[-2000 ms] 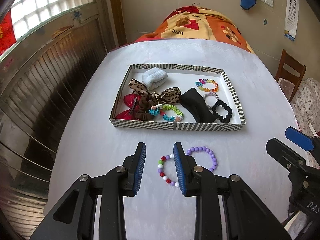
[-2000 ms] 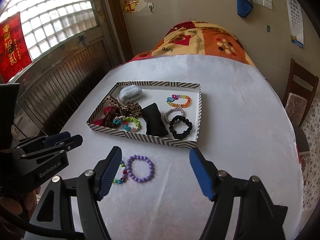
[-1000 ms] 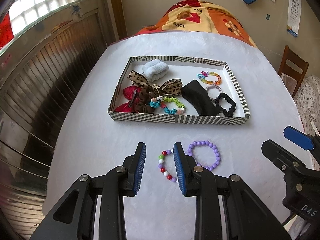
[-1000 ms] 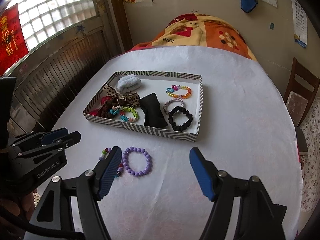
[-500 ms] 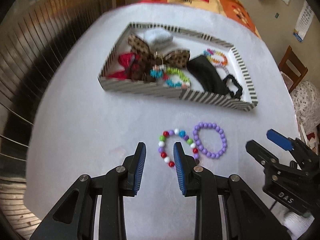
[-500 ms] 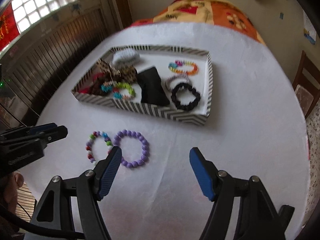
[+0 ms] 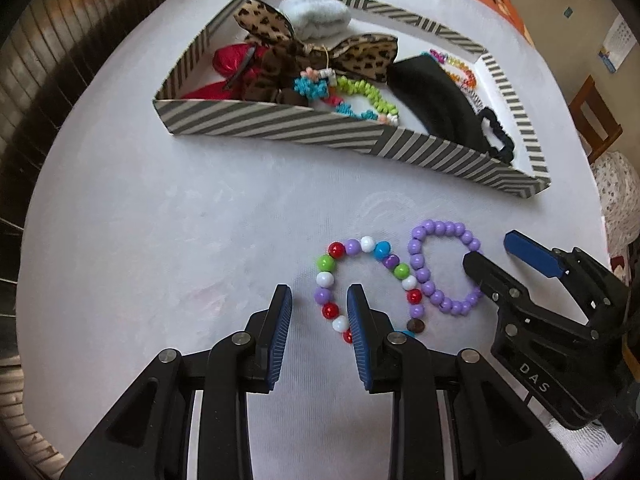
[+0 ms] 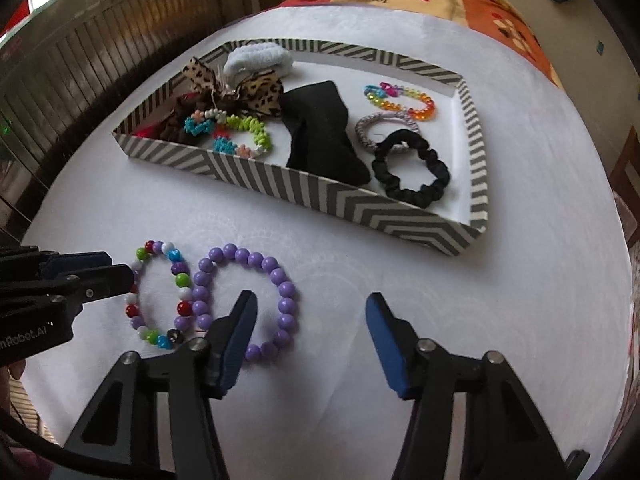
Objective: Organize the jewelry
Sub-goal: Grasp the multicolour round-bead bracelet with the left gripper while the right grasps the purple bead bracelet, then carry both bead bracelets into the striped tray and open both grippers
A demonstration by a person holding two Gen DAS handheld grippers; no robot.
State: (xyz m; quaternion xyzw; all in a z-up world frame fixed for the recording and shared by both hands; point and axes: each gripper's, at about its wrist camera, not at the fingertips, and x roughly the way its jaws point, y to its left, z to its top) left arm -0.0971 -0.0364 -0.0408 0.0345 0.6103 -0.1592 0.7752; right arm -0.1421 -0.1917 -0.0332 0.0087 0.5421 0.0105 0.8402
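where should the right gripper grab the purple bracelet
Take the purple bracelet by its outer arc, away from the multicolour bracelet it touches on the other side, coming straight down with one finger inside the ring and one outside. It lies flat on the table, so only the bead strand can be pinched. The right gripper is closing, nothing pinched yet.

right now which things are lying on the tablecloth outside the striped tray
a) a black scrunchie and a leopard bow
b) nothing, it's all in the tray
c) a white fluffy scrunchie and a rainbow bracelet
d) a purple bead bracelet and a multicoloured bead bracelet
d: the purple bead bracelet and the multicoloured bead bracelet lie side by side on the tablecloth, in front of the striped tray, which holds the other items.
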